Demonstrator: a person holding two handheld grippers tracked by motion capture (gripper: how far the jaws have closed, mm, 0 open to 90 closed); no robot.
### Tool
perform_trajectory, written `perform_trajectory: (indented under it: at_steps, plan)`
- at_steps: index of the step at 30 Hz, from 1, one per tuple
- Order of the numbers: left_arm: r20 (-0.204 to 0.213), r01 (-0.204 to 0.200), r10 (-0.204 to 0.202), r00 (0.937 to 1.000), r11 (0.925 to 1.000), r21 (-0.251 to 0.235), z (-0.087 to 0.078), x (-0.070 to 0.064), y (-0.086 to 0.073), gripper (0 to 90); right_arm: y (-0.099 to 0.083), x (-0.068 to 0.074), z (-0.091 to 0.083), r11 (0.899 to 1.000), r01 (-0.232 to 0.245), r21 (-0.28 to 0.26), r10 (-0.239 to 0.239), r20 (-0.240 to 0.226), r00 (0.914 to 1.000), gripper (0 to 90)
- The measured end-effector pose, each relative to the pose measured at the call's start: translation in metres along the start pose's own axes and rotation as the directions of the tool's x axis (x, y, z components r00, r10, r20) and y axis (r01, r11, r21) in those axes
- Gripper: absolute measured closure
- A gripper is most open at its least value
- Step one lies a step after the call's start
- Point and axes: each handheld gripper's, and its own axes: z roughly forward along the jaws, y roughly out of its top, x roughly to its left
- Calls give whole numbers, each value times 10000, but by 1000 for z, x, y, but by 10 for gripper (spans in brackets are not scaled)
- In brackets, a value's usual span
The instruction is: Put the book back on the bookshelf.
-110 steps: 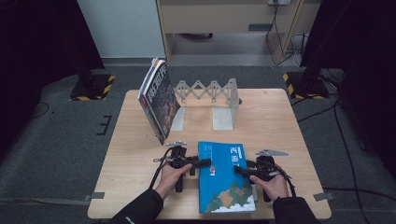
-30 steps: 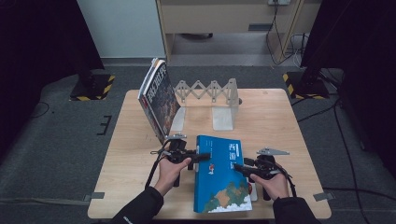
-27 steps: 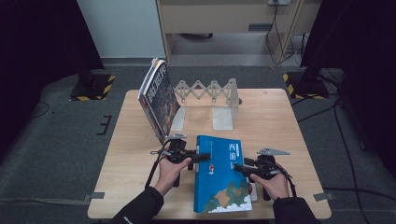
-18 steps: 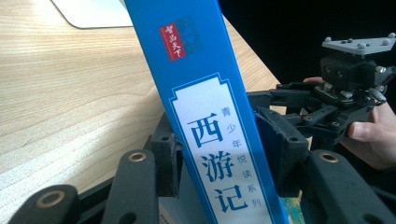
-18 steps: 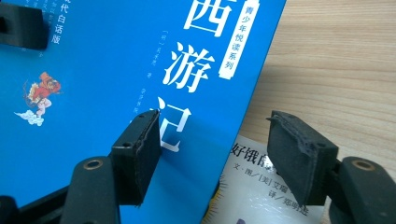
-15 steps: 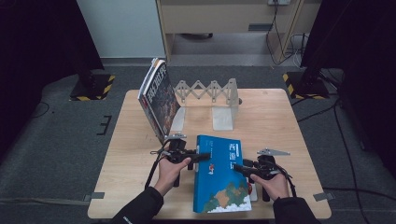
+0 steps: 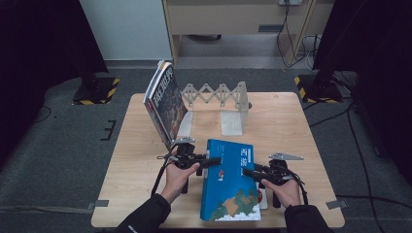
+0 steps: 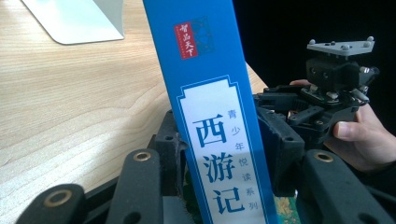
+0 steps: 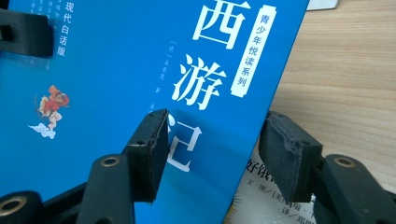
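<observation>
Left gripper (image 7: 211,161): clenched on the blue book (image 7: 231,194), pads pressed to either side of its spine in the left gripper view (image 8: 224,140). Probably gripped there to tip the volume up off the table (image 7: 291,126) and steady it for standing upright.

Right gripper (image 7: 248,172): released, jaws spread wide and straddling the opposite long edge of the blue book in the right gripper view (image 9: 212,149), one pad over the cover, the other beyond the edge, neither pressing. Seemingly poised to close and share the load, so that the lift stays level and does not twist out of the single grip.

Blue book: at 6 o'clock on the table, between the two hands, long axis running toward 12 o'clock. Partly resting over a second book (image 7: 262,199), with a white printed corner peeking out at about 4 o'clock from the blue cover (image 9: 261,186).

Farther out, at 12 o'clock: folding book rack (image 7: 218,92), slot free, likely the destination. At 10 o'clock: dark book (image 7: 165,102) leaning tilted against the rack's end, well apart from both grippers.
</observation>
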Motion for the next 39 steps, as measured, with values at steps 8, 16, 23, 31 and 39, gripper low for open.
perform_trajectory:
  at_steps: [8,16,23,31,39]
  plan:
    - [3,-279,279,9996,9989,-380,-2,-4,11,578,8,1,-1,9991,125,-406,-122,71,9999,452]
    - [-32,-192,191,9998,9993,-317,-2,-1,9,578,6,-1,2,9987,209,-468,-206,62,9998,447]
    - [-40,-219,218,9998,9992,-342,-1,-2,9,576,6,-2,2,9993,98,-360,-96,48,9999,465]
    - [-91,-245,241,9997,9991,-359,2,-5,8,572,5,-4,0,9994,110,-321,-109,33,9999,474]
    - [-147,115,-119,9998,9996,-256,9,0,6,564,5,-5,2,9999,154,-64,-153,174,9997,476]
